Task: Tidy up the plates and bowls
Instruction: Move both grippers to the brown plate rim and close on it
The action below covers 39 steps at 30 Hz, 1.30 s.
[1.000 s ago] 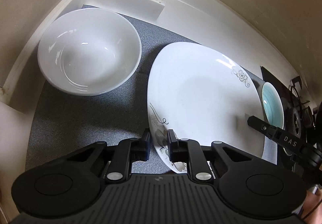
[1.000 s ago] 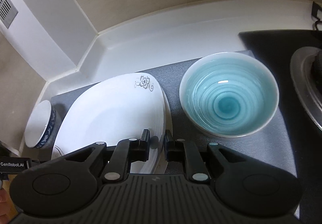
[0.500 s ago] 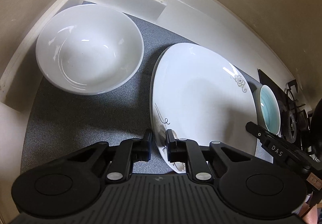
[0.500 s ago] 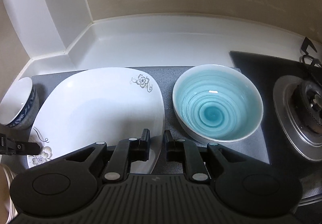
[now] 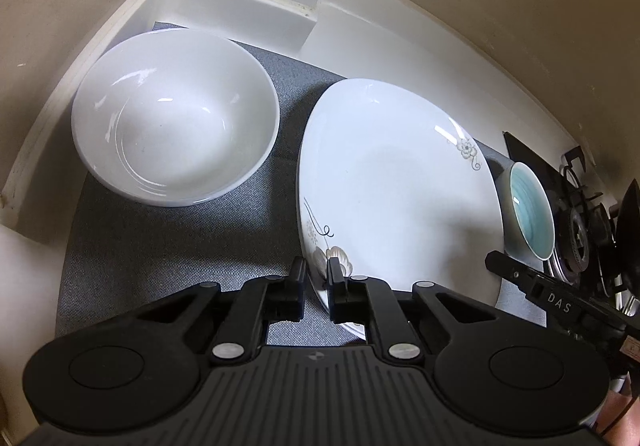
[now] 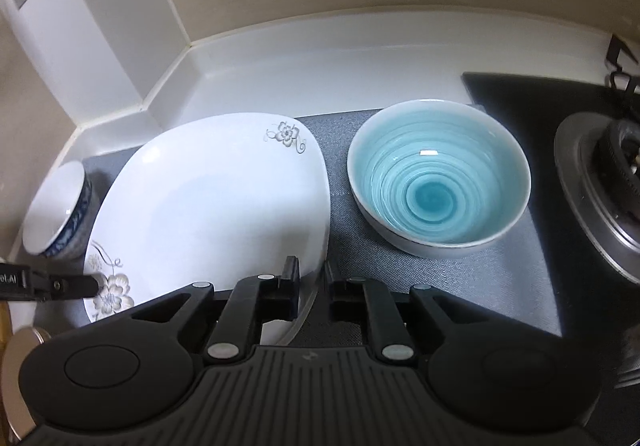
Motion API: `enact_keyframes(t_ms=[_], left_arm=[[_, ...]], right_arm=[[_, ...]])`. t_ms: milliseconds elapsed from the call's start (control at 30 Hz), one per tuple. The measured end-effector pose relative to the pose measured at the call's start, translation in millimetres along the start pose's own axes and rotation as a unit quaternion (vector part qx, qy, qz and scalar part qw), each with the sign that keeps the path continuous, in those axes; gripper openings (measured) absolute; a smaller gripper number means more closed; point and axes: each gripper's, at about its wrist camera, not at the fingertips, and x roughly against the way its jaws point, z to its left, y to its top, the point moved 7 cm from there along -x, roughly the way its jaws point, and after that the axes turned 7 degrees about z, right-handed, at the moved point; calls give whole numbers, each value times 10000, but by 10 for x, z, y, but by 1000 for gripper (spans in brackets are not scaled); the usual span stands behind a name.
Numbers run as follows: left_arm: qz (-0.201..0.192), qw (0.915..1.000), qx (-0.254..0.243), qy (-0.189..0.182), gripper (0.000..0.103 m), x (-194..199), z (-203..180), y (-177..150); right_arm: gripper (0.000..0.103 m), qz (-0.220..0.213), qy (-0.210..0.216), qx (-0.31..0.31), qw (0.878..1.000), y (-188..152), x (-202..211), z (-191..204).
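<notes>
between each gripper's near-closed fingers sits the plate (image 5: 396, 197) rim: left gripper (image 5: 317, 276), right gripper (image 6: 311, 276).

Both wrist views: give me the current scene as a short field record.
surface: grey mat on a white counter
plate: white square plate with flower print, mid-mat, its near edge between the fingers of both grippers
left gripper: fingers astride the plate's near-left rim, narrow gap
right gripper: fingers astride the plate's near-right rim, narrow gap
white bowl: left of plate, upright, empty
teal bowl: right of plate, upright, empty
stove burner: right of mat
</notes>
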Motion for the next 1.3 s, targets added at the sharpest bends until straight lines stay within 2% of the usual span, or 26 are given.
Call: enact_keyframes(t_ms=[100,167,200,233,267,400,500,567,633,700,767,800,900,933,1100,1233,1300], left_arm=[[23,9996,-98,251,11,56,-57,-34],[57,9996,-124,240,12,106,-96,-88],[49,9996,-150,227,12,136,-115,-123],[43,9997,-161,196,12,163,-133,-160],[70,9997,-165,176,14,188,-143,-202],[192,9994,-236,181,20,211,-205,-356],[269,9986,-368,272,20,208,-272,-432],[324,9979,-449,328,21,181,-314,-456],[366,9972,-528,395,23,174,-364,-477],[414,9965,-572,443,25,154,-411,-509],[465,9958,-631,483,29,148,-471,-563],[500,9951,-679,508,34,136,-505,-597],[730,9914,-915,579,59,39,-643,-705],[815,9899,-985,618,64,-2,-687,-747],[1086,9820,-1280,866,65,-191,-820,-890],[1221,9790,-1267,1026,65,-308,-803,-959],[1312,9763,-1369,1041,65,-374,-827,-1013]], right_arm=[[16,167,233,-180,9994,-67,61,-33],[31,206,287,-130,9993,-184,174,-49],[42,220,306,-86,9993,-264,232,-46],[45,273,411,-58,9988,-359,278,-28],[45,415,516,18,9978,-475,302,13],[45,876,512,499,9936,-918,245,208],[44,858,536,535,9934,-1056,221,274],[31,827,500,599,9935,-1064,218,289],[10,825,422,710,9932,-1056,209,272],[5,815,394,692,9935,-1046,216,213],[5,794,403,543,9945,-1041,244,105],[5,747,383,485,9953,-1038,264,30],[7,659,469,276,9963,-1059,334,-129],[8,684,530,173,9961,-1074,345,-181],[10,714,605,-163,9955,-1154,426,-347],[29,743,673,-41,9950,-1259,449,-315],[32,681,664,38,9955,-1285,468,-289]])
